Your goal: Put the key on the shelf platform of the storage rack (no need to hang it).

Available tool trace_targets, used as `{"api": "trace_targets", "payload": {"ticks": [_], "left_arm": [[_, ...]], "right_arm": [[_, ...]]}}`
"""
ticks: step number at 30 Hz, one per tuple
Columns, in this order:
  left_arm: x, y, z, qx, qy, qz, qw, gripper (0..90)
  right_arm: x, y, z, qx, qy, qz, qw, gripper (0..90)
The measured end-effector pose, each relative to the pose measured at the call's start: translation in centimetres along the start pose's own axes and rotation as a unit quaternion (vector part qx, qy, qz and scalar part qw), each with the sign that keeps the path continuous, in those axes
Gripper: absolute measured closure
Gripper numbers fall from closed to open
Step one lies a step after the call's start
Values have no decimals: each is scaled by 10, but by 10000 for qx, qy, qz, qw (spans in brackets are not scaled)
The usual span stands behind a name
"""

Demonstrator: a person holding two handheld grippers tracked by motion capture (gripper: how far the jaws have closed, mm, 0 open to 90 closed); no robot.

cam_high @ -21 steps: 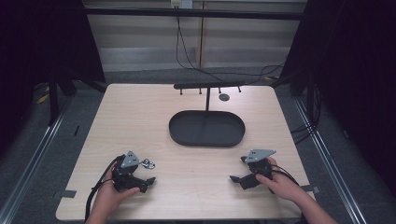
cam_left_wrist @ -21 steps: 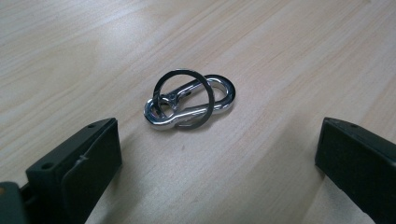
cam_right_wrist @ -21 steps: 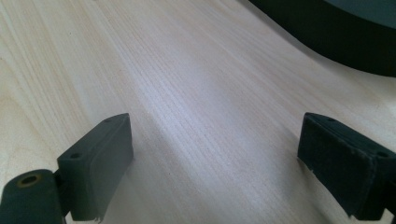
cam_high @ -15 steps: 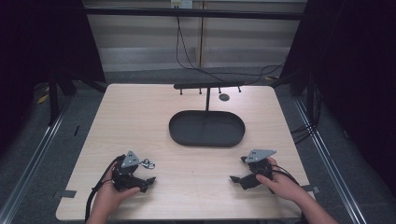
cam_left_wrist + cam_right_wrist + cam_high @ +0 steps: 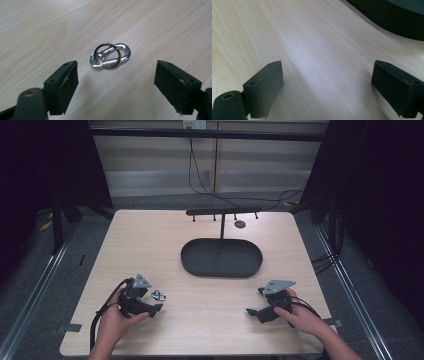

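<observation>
A silver carabiner (image 5: 159, 295) with a black ring looped through it lies flat on the wooden table (image 5: 150, 245), left of centre near the front. In the left gripper view the carabiner (image 5: 110, 56) rests just beyond the jaw tips, apart from both. My left gripper (image 5: 152, 301) sits low beside it, held by a hand, jaws wide and empty (image 5: 116, 66). At the front right my right gripper (image 5: 255, 301) is also open, with bare wood between its jaws (image 5: 325, 67).
A black oval stand base (image 5: 221, 257) sits mid-table, with a thin post and a hooked crossbar (image 5: 223, 212) behind it. The base's edge (image 5: 392, 20) lies ahead of the right gripper. A small dark disc (image 5: 240, 224) lies near the far edge. Cables trail from both grippers.
</observation>
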State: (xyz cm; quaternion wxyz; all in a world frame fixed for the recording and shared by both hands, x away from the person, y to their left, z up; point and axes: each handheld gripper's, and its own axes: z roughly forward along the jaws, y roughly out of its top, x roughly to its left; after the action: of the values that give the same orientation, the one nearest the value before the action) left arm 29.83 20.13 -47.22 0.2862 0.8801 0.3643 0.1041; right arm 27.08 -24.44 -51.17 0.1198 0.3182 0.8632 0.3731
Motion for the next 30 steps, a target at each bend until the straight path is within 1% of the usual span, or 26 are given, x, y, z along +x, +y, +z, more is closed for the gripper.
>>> {"api": "trace_targets", "payload": {"ticks": [1,2,3,5,6,8,10,11,12,13,14,15,16,17,18,19,20,21,24,26,27,28,30], "left_arm": [[1,4,-1,103,-17,11,9999,213],[1,7,-2,136,-20,25,9999,214],[2,10,-3,205,-87,14,9998,215],[5,17,-3,392,-159,90,9991,235],[5,20,-2,504,-158,74,9986,238],[7,25,0,710,-113,216,9972,246],[7,31,3,896,-122,324,9954,246],[7,33,4,976,-117,333,9946,249],[7,35,6,1095,-156,349,9933,251],[7,37,7,1145,-191,347,9926,251],[7,39,8,1228,-207,413,9914,252],[8,41,10,1340,-234,429,9898,253],[9,42,12,1446,-193,482,9881,253],[9,43,13,1468,-181,458,9879,259],[11,44,14,1525,-183,518,9868,265],[11,44,15,1544,-204,476,9866,272],[13,45,17,1600,-241,416,9859,274],[13,45,17,1630,-216,405,9856,276],[15,46,18,1666,-227,412,9849,285],[16,46,19,1696,-275,449,9841,285],[15,46,21,1734,-308,443,9834,285],[15,47,22,1782,-328,497,9822,286],[14,49,24,1848,-320,553,9807,290]], "right_arm": [[0,0,0,1,1,1,10000,100],[0,0,0,0,1,1,10000,100],[0,0,0,8,-2,12,10000,100],[0,0,0,8,-1,12,10000,100],[0,0,0,7,-6,9,10000,100],[0,0,0,8,-1,13,10000,100],[0,0,0,7,-1,11,10000,100],[0,0,0,8,0,11,10000,100],[0,0,0,7,0,11,10000,100],[0,0,0,8,-1,12,10000,100],[0,0,0,7,-1,10,10000,100],[0,0,0,9,-1,12,10000,100],[0,0,0,9,0,12,10000,100],[0,0,0,8,-1,11,10000,100],[0,0,0,8,0,12,10000,100],[0,0,0,8,-6,10,10000,100],[0,0,0,9,-1,13,10000,100],[0,0,0,9,0,12,10000,100],[0,0,0,8,1,13,10000,100],[0,0,0,8,-1,14,10000,100],[0,0,0,8,-2,11,10000,100],[0,0,0,7,-2,10,10000,100],[0,0,0,9,-1,12,10000,100]]}}
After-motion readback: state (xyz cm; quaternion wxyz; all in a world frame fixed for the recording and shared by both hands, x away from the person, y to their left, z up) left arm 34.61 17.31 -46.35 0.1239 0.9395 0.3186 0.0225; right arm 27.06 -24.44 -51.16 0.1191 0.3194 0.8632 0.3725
